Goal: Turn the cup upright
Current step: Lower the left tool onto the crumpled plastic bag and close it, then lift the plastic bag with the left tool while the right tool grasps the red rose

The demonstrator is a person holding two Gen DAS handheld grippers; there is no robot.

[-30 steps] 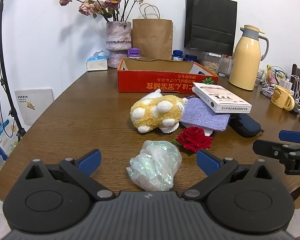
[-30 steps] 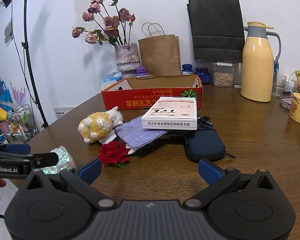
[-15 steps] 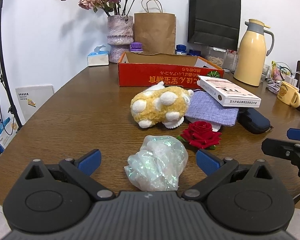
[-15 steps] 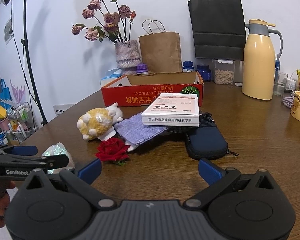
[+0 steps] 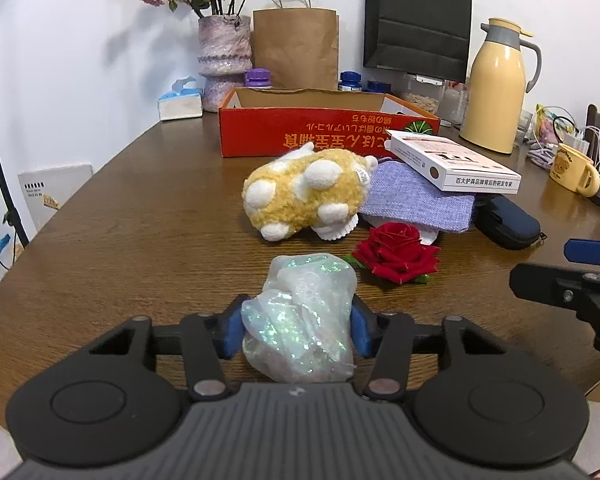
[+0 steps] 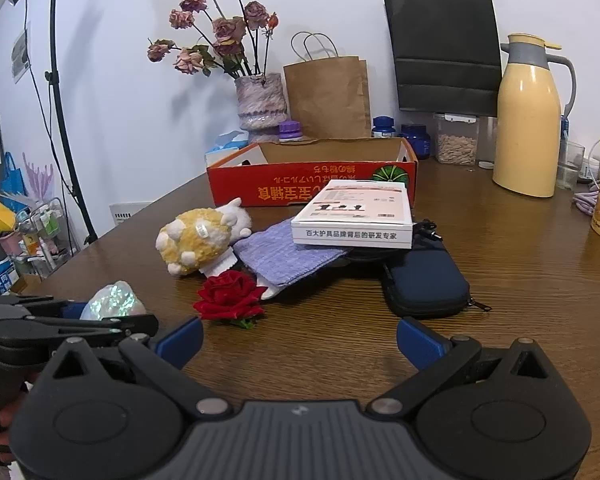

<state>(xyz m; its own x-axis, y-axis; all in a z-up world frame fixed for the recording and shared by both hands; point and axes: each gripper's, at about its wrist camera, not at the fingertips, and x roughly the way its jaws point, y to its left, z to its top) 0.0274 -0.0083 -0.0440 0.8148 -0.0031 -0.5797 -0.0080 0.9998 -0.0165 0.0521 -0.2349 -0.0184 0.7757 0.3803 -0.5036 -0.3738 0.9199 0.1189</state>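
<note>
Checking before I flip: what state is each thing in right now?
Left tool: shut on the iridescent cup.
Iridescent cup: on its side on the table.
Right tool: open, empty.
Red carton: open-topped.
Yellow mug: upright.
Thermos: upright, lid on.

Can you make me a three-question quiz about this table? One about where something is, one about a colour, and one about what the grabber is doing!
1. Where is the white box?
A. in the red box
B. on the purple cloth
C. under the rose

2. What colour is the rose?
A. yellow
B. pink
C. red

3. What is the left gripper doing?
A. squeezing the shiny cup
B. open, far from the cup
C. holding the plush toy

Answers: 1 B, it rests on the cloth; 2 C, red petals; 3 A, both blue pads press the cup's sides.
</note>
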